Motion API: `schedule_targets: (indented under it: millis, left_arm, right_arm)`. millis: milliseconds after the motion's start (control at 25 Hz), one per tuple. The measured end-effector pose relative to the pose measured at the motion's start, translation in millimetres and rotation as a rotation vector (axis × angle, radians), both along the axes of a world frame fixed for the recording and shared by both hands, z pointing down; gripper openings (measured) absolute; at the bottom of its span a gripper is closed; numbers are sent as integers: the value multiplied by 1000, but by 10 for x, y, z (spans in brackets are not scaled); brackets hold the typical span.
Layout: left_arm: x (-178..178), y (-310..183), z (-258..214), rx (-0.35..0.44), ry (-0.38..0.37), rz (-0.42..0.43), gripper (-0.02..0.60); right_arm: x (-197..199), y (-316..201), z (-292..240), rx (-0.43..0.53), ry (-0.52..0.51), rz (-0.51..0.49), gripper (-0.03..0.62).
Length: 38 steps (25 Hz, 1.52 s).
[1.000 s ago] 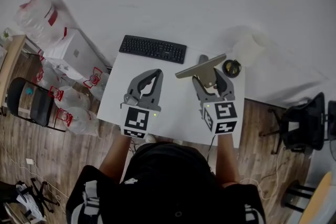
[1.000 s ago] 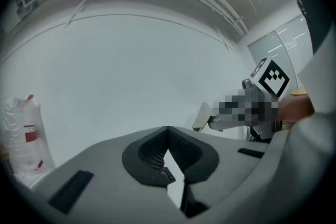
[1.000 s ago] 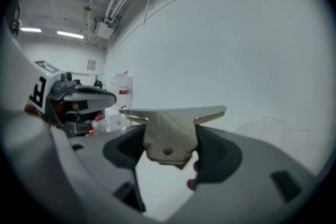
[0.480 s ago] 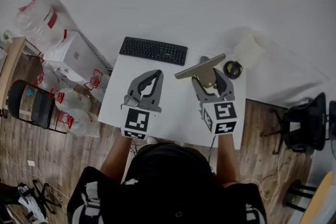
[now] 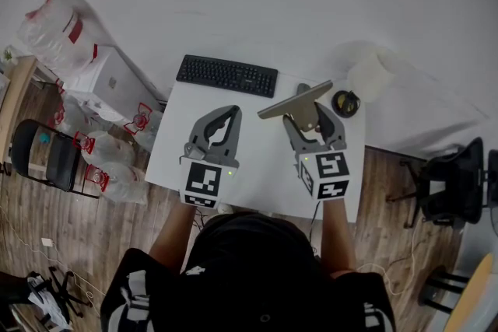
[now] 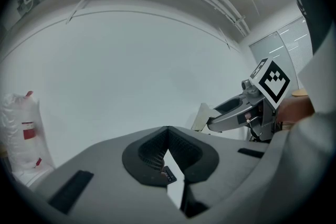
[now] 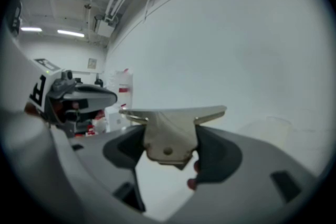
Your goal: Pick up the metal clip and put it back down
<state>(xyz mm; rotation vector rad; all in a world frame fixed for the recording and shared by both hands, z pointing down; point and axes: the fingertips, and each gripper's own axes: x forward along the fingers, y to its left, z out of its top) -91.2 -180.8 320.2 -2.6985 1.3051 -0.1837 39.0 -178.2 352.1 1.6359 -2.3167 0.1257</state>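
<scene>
The white table (image 5: pixel 264 159) is smooth and matte, a plain rectangle with a flat black keyboard (image 5: pixel 226 75) lying along its far edge. The person stands over its near edge with a moulded grey plastic gripper in each hand, each carrying a cube of black-and-white square markers at the back. The left gripper (image 5: pixel 226 114) is held over the table's left half with its ribbed dark pads pressed together at the tips and nothing between them (image 6: pixel 168 131). The right gripper (image 5: pixel 311 117) pinches the metal clip (image 5: pixel 297 99) by its narrow lower body, jaws closed against both sides (image 7: pixel 169 139). The clip (image 7: pixel 168 131) is flat, dull pale brassy sheet metal, T-shaped: a long thin crossbar sticks out past both jaws above a stubby plate with a small round rivet. It is raised off the table, right of the keyboard and just left of a small dark round thing (image 5: pixel 343 102).
</scene>
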Motion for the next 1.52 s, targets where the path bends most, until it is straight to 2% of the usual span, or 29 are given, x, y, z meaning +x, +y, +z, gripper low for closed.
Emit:
schedule_targets:
  millis: [640, 1520]
  left_arm:
    - [98, 51, 258, -66, -13, 28, 23]
    - [199, 99, 779, -188, -40, 59, 23]
  right_arm:
    - [61, 75, 292, -69, -10, 24, 295]
    - [-3, 295, 1336, -332, 15, 0, 295]
